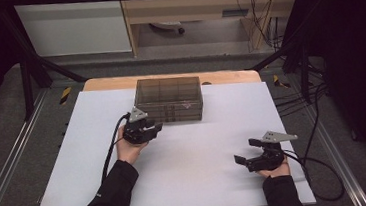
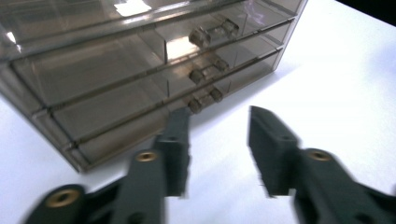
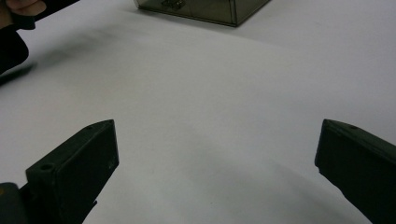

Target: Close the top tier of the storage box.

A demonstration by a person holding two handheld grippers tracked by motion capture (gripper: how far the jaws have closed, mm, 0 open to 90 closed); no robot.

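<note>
Drawer box [image 1: 169, 99] lies crosswise, handles probably toward left gripper [image 1: 156, 127].

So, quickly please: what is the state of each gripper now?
Left gripper: open, holding nothing, jaws beside the drawer box.
Right gripper: wide open, holding nothing, over the white table.

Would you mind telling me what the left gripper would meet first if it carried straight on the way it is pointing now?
Most likely the smoky transparent drawer box. The left gripper, jaws open with nothing between them, points at its front near the bottom drawer's handle. Depth is hard to judge, so it might brush the white table first.
</note>
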